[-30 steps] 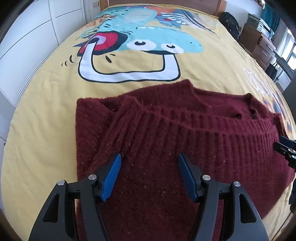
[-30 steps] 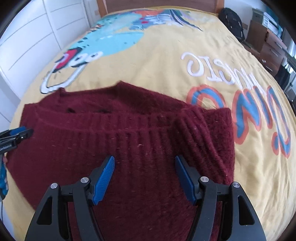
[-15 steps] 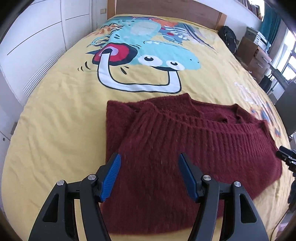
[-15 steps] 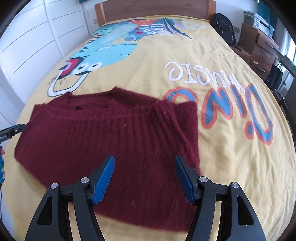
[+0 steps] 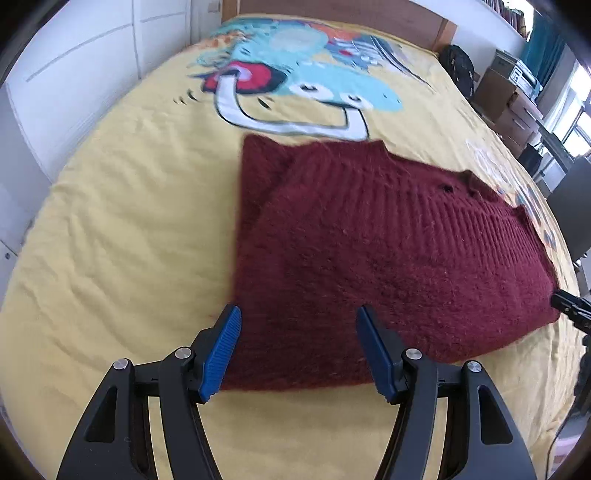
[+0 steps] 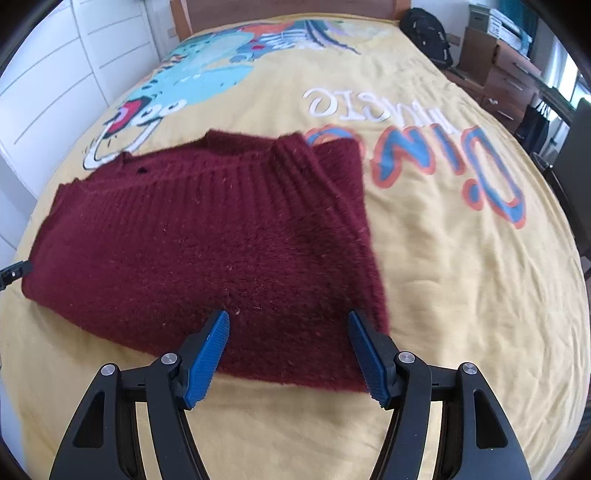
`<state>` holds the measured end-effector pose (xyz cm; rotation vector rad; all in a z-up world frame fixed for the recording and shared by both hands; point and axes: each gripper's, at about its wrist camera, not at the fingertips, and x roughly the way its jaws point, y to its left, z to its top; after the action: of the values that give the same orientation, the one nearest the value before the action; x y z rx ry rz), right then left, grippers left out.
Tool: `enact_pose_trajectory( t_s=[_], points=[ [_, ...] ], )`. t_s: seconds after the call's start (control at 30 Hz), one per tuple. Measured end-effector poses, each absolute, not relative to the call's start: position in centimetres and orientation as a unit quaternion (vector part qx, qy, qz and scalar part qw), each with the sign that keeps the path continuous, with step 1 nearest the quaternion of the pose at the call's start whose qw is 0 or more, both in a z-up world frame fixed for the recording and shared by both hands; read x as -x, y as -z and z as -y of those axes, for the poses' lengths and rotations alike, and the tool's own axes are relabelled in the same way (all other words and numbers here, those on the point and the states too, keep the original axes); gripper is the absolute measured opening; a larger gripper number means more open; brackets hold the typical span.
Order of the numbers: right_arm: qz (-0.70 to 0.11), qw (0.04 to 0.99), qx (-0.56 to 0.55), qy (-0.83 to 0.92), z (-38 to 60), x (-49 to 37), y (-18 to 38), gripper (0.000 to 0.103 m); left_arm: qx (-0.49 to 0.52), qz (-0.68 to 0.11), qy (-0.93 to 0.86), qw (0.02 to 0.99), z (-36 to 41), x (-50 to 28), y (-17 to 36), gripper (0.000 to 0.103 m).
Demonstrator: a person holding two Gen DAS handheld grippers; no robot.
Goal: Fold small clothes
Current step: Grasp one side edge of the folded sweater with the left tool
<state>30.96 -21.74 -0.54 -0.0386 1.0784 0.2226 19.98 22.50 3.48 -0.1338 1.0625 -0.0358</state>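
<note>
Folded maroon sweater point(image 5: 388, 251) flat on our yellow bedspread point(image 5: 122, 236), our left gripper point(image 5: 299, 350) and right gripper point(image 6: 288, 347) above its near edge, fingers wide, empty

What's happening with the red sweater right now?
Left gripper and right gripper open, empty. Fuzzy dark-red knit sweater folded on yellow cartoon bedspread. Nothing in the way.

Folded sweater on bed, both my grippers at its near edge.

The sweater point(image 5: 369, 240) lies on the bed point(image 5: 110, 240). My left gripper point(image 5: 297, 349) is above its near left corner, my right gripper point(image 6: 288, 349) above its near right corner; the headboard point(image 6: 288, 8) lies beyond.
</note>
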Motion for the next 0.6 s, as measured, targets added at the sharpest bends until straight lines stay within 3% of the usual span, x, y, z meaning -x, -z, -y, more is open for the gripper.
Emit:
enact_pose_trajectory(
  t_s=[0.1,0.4,0.6],
  points=[
    [-0.504,0.857,0.01,-0.106,22.1,-30.2,-0.5,0.068,0.092,-0.503,0.012,0.859,-24.4,-19.5,-4.0,0.066],
    [-0.502,0.856,0.01,-0.124,20.5,-28.4,-1.3,0.068,0.207,-0.525,0.042,0.824,-28.8,-21.7,-1.2,0.07],
    [-0.507,0.853,0.023,-0.121,20.1,-29.3,-0.9,0.068,0.195,-0.555,0.056,0.807,-28.6,-23.5,1.2,0.075]
  ],
)
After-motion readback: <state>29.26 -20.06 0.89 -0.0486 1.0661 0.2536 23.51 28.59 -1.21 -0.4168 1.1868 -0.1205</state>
